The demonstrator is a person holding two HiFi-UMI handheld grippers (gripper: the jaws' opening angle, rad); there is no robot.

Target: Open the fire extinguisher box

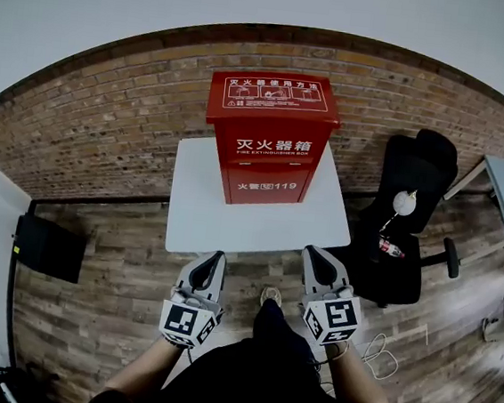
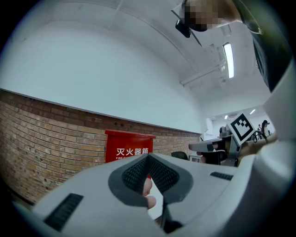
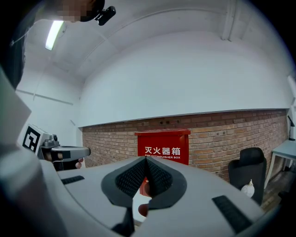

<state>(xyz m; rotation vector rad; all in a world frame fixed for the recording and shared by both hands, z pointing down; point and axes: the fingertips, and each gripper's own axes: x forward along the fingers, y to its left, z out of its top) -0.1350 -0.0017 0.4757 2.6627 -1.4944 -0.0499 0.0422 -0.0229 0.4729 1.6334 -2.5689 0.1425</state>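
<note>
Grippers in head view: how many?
2. The left gripper shows by the near edge of the table, left of centre. The right gripper shows by the same edge, further right. Both are short of the red box. None looks hidden.

Red fire extinguisher box [image 1: 269,138] upright, closed, on white table [image 1: 197,208], against brick wall.

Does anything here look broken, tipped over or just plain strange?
Nothing looks damaged or spilled. The red fire extinguisher box stands upright and closed on the white table. Mildly odd: such a box perched on a table, and a small bottle lying on the black chair beside it.
</note>
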